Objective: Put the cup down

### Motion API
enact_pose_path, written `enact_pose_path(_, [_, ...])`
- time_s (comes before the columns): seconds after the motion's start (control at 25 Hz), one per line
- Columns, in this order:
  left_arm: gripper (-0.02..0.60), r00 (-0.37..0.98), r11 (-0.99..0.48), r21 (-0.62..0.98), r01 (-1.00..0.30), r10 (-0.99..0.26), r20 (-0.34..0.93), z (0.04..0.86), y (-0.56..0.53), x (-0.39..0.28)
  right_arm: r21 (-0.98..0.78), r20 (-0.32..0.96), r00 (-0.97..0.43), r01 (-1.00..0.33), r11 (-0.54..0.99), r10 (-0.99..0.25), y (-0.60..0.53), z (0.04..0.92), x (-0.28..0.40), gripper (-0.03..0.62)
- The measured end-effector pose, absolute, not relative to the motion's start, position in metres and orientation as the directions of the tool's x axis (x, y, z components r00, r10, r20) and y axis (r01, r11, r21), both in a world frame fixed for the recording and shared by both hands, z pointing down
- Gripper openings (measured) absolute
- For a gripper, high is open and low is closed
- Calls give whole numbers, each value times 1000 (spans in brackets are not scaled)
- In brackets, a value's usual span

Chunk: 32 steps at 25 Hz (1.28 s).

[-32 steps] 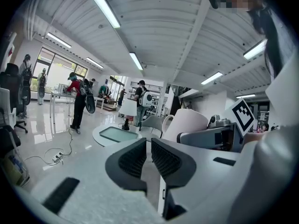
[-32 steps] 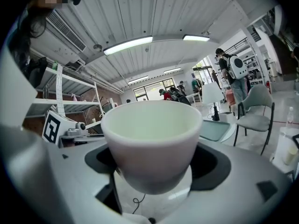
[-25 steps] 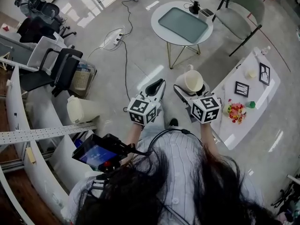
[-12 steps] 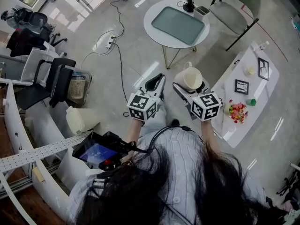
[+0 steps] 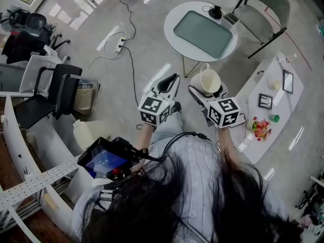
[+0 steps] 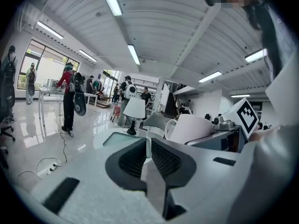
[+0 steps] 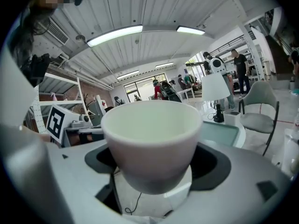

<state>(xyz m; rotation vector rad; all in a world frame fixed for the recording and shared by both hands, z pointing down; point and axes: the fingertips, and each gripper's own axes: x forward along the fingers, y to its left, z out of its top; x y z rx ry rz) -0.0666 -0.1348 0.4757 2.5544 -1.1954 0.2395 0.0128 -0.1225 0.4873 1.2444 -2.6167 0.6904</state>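
2 hand-held grippers hang over the floor just short of the round white table (image 5: 170, 15). The right gripper (image 5: 206, 90) clamps a plain white ceramic cup (image 5: 209, 81) by its lower body, mouth up, nearest that table. The left gripper (image 5: 169, 80), alongside, has its jaws drawn together on nothing.

Left gripper (image 5: 170, 82): jaws close together, held over the floor. Right gripper (image 5: 207, 91): closed on white cup (image 5: 209, 80), mouth up, handle on the far side. Far: round white table (image 5: 168, 24) bearing grey-green tray (image 5: 204, 33); grey chair (image 5: 263, 11) beside it. Right: long white table (image 5: 263, 80) with picture frames (image 5: 265, 101) and flowers (image 5: 260, 128).
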Motion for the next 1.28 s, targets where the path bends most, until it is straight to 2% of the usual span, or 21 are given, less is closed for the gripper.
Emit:
enact_pose_path(0.52, [19, 688, -648, 231, -726, -679, 257, 477, -207, -111, -309, 363, -581, -812, 494, -728, -188, 486, -29, 405])
enact_pose_path(0.8, [18, 713, -665, 258, -701, -649, 264, 488, -213, -108, -303, 398, -557, -830, 468, -729, -197, 496, -28, 405])
enact_pose_path(1.28, [19, 657, -587, 297, -753, -694, 295, 507, -255, -129, -290, 431, -560, -828, 479, -708, -255, 516, -20, 405])
